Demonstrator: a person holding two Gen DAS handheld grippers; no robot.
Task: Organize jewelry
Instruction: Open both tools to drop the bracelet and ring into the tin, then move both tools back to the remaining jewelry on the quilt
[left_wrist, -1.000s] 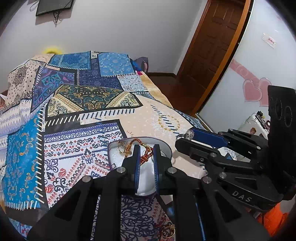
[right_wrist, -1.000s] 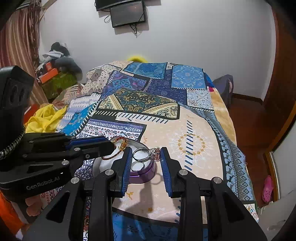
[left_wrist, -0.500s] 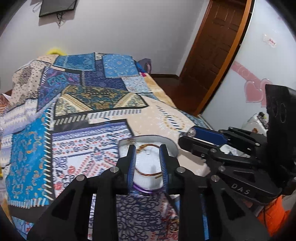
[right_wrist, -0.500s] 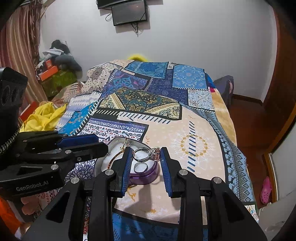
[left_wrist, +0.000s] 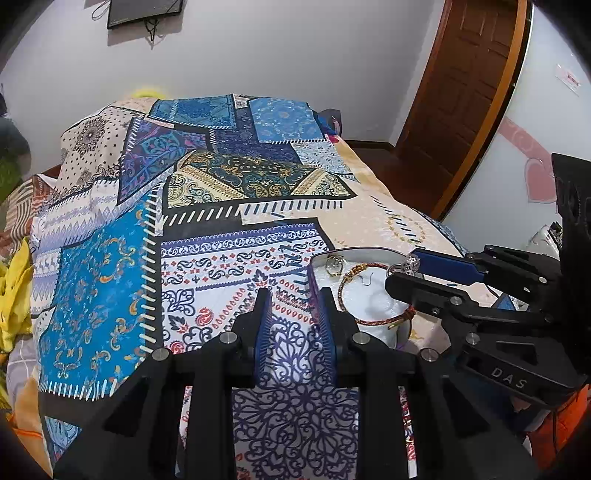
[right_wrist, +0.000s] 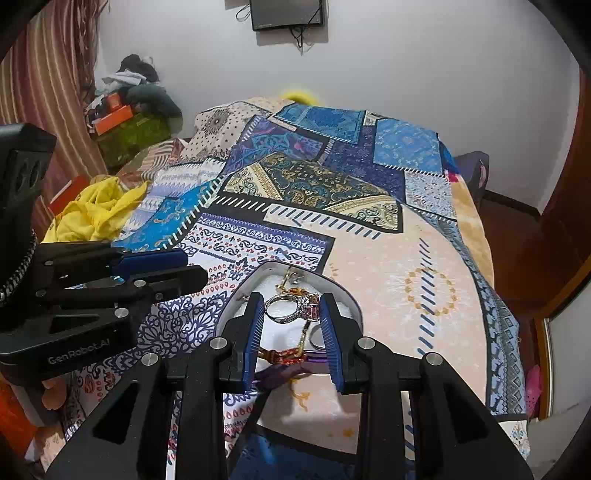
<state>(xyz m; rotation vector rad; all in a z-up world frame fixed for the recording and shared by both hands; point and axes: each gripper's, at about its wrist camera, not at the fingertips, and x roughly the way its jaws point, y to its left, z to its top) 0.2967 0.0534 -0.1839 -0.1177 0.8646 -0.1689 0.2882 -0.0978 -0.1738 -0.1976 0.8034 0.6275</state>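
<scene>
A purple-rimmed bowl with a white lining lies on the patchwork bedspread. In it lie a red and gold bangle and a small gold piece. My right gripper is shut on a silver ring with a stone and holds it just above the bowl; it also shows in the left wrist view. My left gripper is open and empty, left of the bowl, over the bedspread. In the right wrist view it hovers at the left.
The bed fills both views, its edge dropping off to the right. Yellow cloth lies at the bed's left side. A brown door stands at the far right. More jewelry lies on the bedspread below my left gripper.
My left gripper let go of the bangle, opened and moved left off the bowl. The bangle now lies in the bowl. My right gripper keeps the ring, now over the bowl.
</scene>
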